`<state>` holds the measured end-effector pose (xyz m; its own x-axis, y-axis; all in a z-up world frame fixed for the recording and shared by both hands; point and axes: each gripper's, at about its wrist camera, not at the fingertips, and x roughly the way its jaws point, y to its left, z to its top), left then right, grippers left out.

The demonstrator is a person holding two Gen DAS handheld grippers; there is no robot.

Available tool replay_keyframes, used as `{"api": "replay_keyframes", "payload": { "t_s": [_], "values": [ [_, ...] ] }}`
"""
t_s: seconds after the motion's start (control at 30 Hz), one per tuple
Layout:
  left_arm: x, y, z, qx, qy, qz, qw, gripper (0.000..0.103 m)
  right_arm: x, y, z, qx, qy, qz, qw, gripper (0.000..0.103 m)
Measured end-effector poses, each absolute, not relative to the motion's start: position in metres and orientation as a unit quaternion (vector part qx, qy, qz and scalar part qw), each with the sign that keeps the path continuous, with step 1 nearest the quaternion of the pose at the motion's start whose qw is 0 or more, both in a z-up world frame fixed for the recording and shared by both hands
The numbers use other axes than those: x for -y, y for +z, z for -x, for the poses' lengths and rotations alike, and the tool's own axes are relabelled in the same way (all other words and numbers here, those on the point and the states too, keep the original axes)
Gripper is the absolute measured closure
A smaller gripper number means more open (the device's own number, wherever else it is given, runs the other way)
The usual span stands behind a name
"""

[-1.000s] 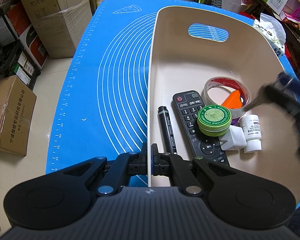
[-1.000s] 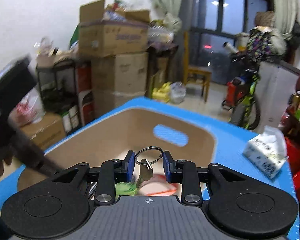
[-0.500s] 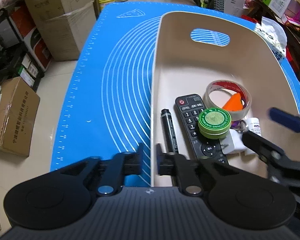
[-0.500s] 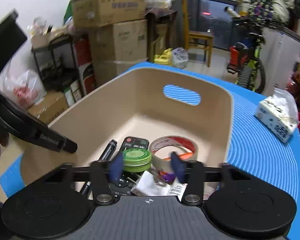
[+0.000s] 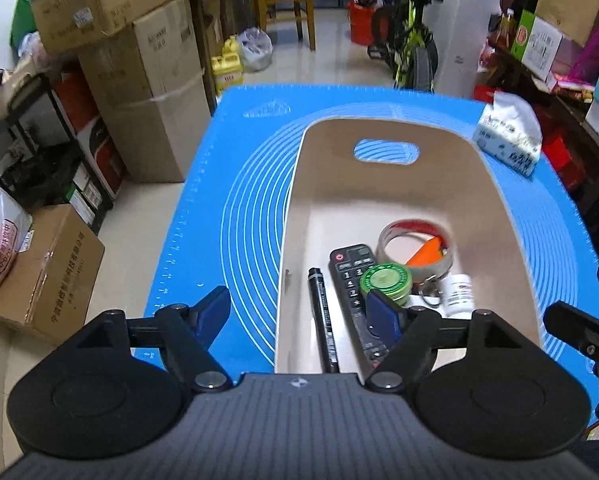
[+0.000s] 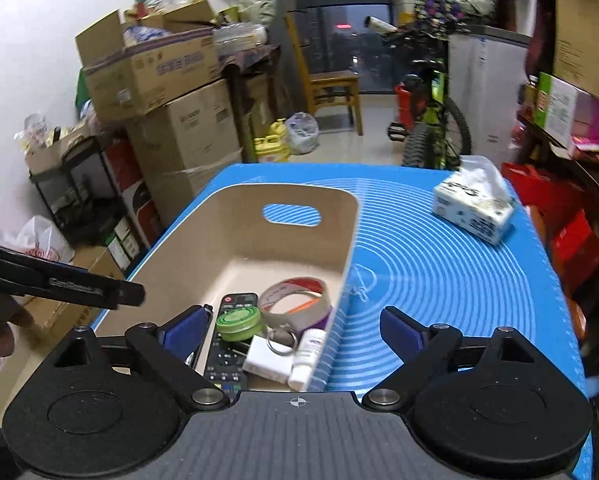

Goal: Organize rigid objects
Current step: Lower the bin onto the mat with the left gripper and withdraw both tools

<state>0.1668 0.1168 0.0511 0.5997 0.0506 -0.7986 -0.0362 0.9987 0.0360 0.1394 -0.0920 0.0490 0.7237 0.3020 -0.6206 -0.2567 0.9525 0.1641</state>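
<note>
Both grippers, left (image 5: 297, 310) and right (image 6: 293, 330), gape wide and empty above the bin's (image 5: 511, 240) near rim, blue mat (image 6: 439, 264) alongside.

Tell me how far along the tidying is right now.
Nearly finished, it looks. The bin already holds the remote, marker, green tin, tape roll, key ring and white bottle. Left gripper and right gripper are open, holding nothing. Only the tissue pack sits outside.

mat (image 6: 439, 280) bare right of bin (image 6: 349, 240) | tissue pack (image 6: 473, 210) far corner
</note>
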Motion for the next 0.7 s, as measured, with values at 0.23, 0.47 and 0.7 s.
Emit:
{"api": "replay_keyframes", "payload": {
  "t_s": [0.23, 0.47, 0.7],
  "values": [
    [-0.095, 0.081, -0.132, -0.426, 0.023, -0.014, 0.904, 0.028, 0.119, 0.071, -0.103, -0.336, 0.139, -0.046, 0.930, 0.009],
    [-0.073, 0.104, -0.088, -0.416, 0.020, -0.012, 0.909, 0.028, 0.140, 0.094, -0.060, -0.335, 0.134, -0.040, 0.932, 0.007],
    [-0.056, 0.114, -0.042, -0.411, 0.020, -0.019, 0.911, 0.028, 0.154, 0.109, -0.018, -0.338, 0.134, -0.033, 0.931, 0.007]
  ]
}}
